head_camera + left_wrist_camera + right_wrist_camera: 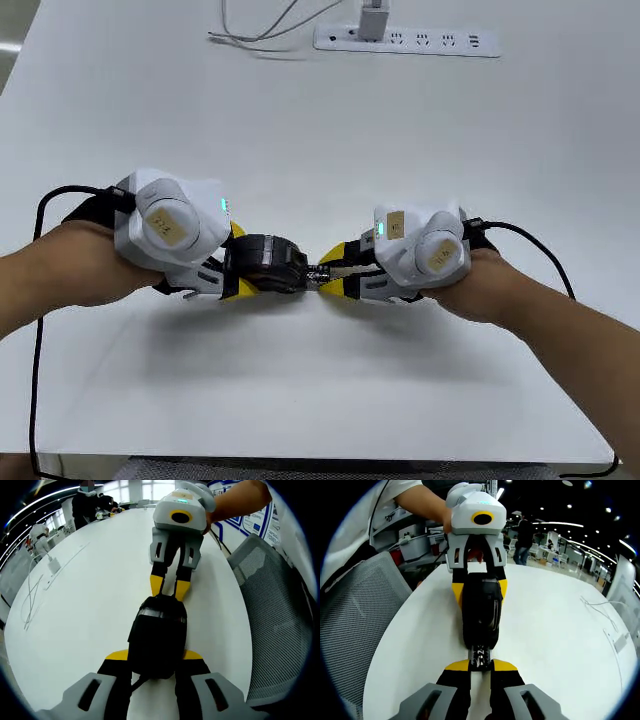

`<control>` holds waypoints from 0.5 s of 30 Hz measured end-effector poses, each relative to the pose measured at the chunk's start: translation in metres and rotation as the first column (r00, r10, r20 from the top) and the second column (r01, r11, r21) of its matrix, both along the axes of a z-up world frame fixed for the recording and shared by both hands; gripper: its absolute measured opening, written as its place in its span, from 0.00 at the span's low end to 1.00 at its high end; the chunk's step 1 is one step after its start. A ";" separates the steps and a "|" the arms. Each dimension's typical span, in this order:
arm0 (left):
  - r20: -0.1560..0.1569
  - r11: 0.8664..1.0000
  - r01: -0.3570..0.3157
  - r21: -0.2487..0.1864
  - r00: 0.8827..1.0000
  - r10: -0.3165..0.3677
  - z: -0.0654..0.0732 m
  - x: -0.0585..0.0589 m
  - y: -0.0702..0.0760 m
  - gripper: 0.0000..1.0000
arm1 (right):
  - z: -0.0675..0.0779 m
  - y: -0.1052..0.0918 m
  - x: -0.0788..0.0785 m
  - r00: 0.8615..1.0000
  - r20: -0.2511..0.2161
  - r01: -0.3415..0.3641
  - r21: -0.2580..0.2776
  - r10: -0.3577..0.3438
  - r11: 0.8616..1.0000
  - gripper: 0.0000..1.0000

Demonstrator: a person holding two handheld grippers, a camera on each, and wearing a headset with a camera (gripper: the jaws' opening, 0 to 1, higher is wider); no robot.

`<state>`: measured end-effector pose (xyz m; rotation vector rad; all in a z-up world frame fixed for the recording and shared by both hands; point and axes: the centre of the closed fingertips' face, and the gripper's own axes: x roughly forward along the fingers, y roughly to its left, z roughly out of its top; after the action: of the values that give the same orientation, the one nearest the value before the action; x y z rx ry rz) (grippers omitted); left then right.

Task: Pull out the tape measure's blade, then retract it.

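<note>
Fingers [118, 655] of L gripper [155, 656] are clamped on the black tape measure [159, 635], one yellow tip on each side of the case, open only as wide as the case. Head view: L gripper [245, 262] sits left of centre w/ the tape measure [268, 262] at its tips, case low over the white tabletop [300, 130], near the front edge; can't tell if it touches.

R gripper [480, 667] faces it head-on. Its fingers [457, 666] are nearly together, pinching the end of the blade [480, 656]. Just a short bit of blade w/ printed marks shows btwn case [481, 610] and the R tips. In head view the R gripper [330, 271] is just beside the case, blade [318, 270] bridging the small gap. Each hand wraps its gripper's white body, cables trailing back off the wrists.

Far side of tabletop: white power strip [405, 40] w/ a plug in it, thin cables [270, 35] lying to its left, well apart from the grippers. Grey mesh chair [270, 630] stands by the tabletop edge. People [87, 500] stand in the bkgd of the room.
</note>
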<state>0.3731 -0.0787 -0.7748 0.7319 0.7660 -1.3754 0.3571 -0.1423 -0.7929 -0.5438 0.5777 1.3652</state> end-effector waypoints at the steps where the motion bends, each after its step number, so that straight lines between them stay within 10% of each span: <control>1: 0.000 1.000 0.001 0.000 1.000 -0.001 0.000 0.000 0.000 0.28 | 0.000 -0.002 0.000 1.000 0.000 0.000 -0.003 0.000 1.000 0.10; 15: -0.003 1.000 0.003 -0.004 1.000 -0.003 0.000 -0.001 -0.001 0.28 | 0.001 -0.020 -0.005 1.000 0.000 0.018 -0.023 -0.018 1.000 0.10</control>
<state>0.3724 -0.0794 -0.7747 0.7284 0.7644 -1.3810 0.3520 -0.1619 -0.7921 -0.5560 0.5978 1.3435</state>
